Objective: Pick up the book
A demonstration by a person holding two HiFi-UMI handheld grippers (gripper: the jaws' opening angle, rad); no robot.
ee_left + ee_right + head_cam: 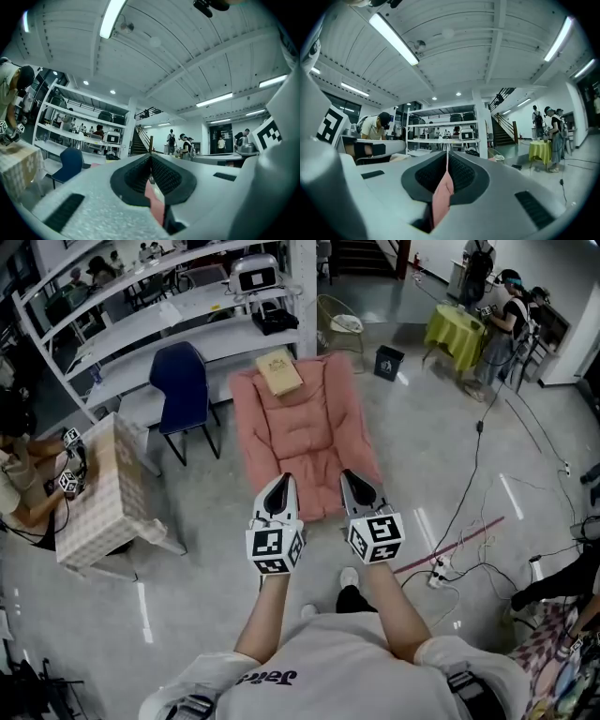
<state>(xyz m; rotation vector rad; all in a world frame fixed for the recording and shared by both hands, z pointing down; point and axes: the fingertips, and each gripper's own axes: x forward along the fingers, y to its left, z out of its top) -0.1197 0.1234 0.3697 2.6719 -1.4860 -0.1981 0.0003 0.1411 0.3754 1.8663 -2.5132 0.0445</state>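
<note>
A tan book [278, 371] lies on the far end of a pink padded lounge chair [305, 432] in the head view. My left gripper [279, 480] and right gripper [354, 478] are held side by side over the chair's near end, well short of the book. Both point level and away from me. The left gripper [151, 157] has its jaws together with nothing between them. The right gripper [447, 154] is likewise shut and empty. Only the chair's pink shows in the slit under each pair of jaws. The book itself shows in neither gripper view.
A blue chair [183, 381] and a table with a checked cloth [98, 493] stand left of the lounge chair, with a seated person [19, 474] beside it. White shelving [187, 310] runs behind. Cables [469, 549] trail on the floor at right; a yellow-green table [455, 332] stands far right.
</note>
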